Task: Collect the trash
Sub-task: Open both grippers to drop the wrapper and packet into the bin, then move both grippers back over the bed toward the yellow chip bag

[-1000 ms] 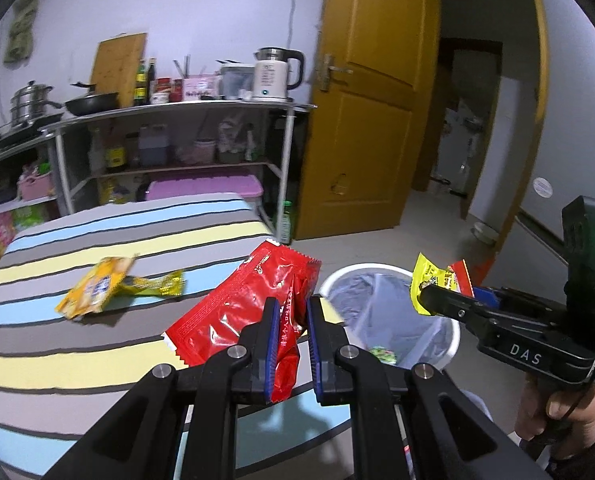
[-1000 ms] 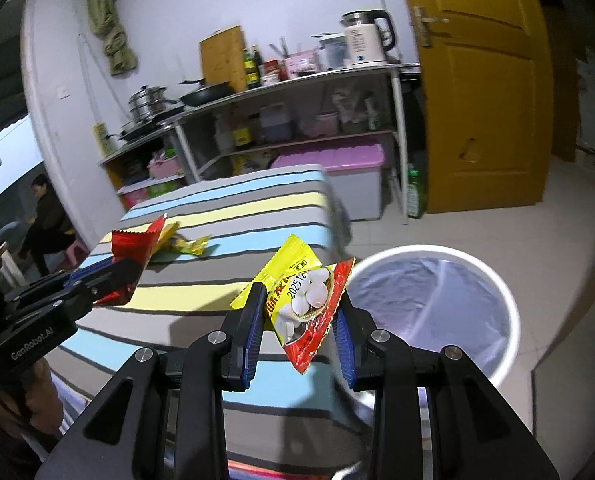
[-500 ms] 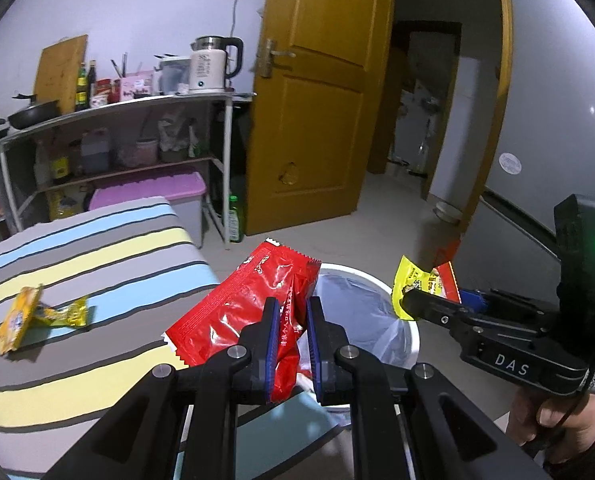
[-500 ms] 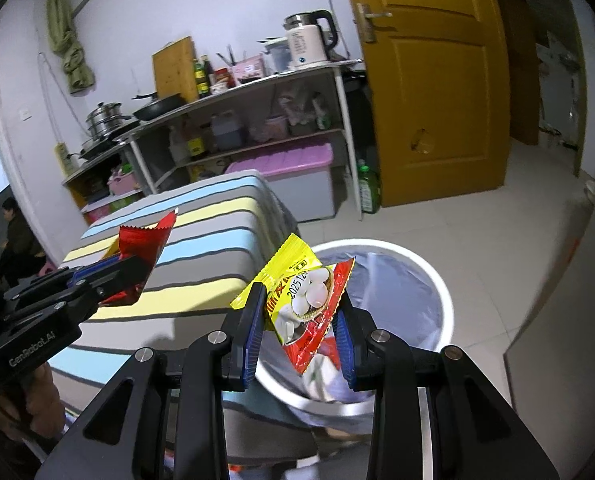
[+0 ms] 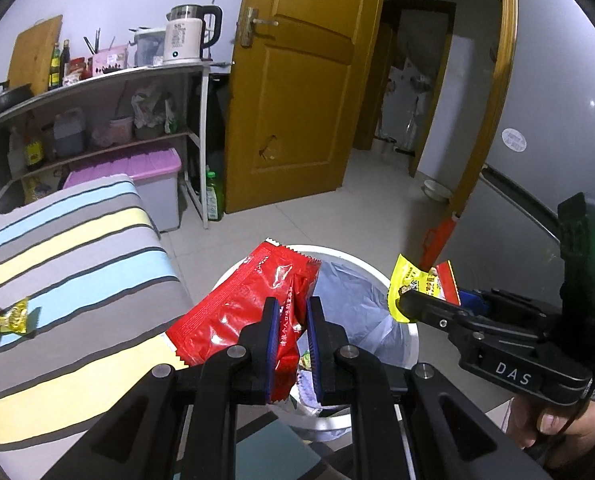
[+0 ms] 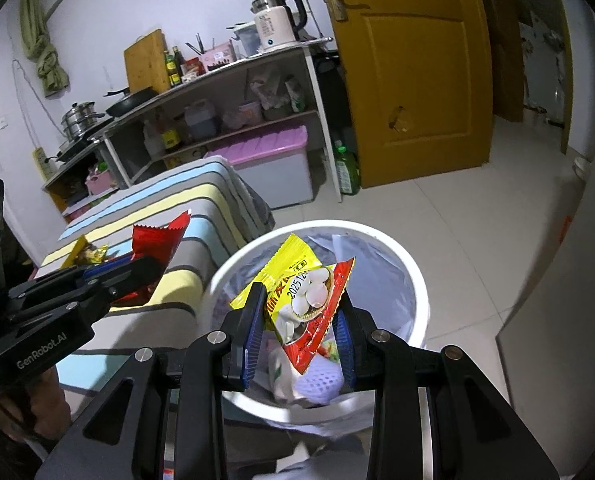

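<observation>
Two wrappers are in hand at once, one per gripper, so a single trip to the bin (image 6: 317,236) clears both. The left gripper (image 5: 291,344) is clamped on a red wrapper (image 5: 249,308), pinching it near one end so the rest of the foil sticks out up and to the left. In the left view this wrapper hangs over the near rim of the bin, partly above the striped cloth (image 5: 77,248); I judge it needs to go a little further over the opening before it is let go.

The right gripper (image 6: 301,332) grips a yellow-and-red wrapper (image 6: 301,296) by its lower part, the packet standing up between the blue pads. From the right view it sits squarely over the bin's mouth, above the trash already lying in the liner, so a drop from there looks safe.

One more piece, a yellow wrapper (image 5: 5,316), lies on the cloth, well apart from both grippers; it is left for a later pass since both are full.

The bin stands on the floor just beside the cloth's edge, which keeps the carry short. Light foil can flutter sideways, so a low release over the middle seems wise.
</observation>
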{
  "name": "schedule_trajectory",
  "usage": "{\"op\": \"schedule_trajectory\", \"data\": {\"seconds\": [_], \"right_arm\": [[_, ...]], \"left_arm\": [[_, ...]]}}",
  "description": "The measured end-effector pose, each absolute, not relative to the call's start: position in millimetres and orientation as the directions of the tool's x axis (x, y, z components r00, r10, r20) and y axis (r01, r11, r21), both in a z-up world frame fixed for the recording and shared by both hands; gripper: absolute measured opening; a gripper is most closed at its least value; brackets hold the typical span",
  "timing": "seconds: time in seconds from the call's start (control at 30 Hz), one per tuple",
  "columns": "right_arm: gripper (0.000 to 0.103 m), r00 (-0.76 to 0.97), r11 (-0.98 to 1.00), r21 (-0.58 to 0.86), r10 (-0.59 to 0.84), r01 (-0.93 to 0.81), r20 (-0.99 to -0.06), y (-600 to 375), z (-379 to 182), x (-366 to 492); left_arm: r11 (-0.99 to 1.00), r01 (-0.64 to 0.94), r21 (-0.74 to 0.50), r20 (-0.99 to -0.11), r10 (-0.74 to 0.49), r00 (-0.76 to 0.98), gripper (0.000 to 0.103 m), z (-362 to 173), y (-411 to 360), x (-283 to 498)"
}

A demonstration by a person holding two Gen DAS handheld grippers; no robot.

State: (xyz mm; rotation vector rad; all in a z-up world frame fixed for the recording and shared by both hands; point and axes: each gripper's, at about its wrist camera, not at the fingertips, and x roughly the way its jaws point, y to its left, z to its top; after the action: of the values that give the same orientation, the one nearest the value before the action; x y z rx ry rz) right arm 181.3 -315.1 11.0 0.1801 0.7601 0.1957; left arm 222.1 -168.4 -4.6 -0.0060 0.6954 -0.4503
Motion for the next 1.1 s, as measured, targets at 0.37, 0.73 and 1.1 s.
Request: {"op": "schedule_trajectory", "data": {"seconds": [0.37, 0.73, 1.1], "right_arm": [[0.042, 0.689, 0.977, 0.200, 0.197, -0.076, -0.698, -321, -6, 194], [0.042, 0.708, 0.978, 0.180, 0.199, -0.103, -0.677, -309, 8, 181], [0.042, 0.724, 0.967, 0.168, 0.256, -0.194, -0.640, -271, 36, 160]], "left_arm": [[0.895, 0.405, -0.187, -0.632, -0.426, 0.648, 0.025, -19, -171, 241], [0.906, 0.386, -0.176, -0.589, -0.411, 0.695, 0.025, -3, -152, 220], [0.927, 0.333, -0.171, -0.540, -0.371, 0.756, 0.025, 22, -114, 185]]}}
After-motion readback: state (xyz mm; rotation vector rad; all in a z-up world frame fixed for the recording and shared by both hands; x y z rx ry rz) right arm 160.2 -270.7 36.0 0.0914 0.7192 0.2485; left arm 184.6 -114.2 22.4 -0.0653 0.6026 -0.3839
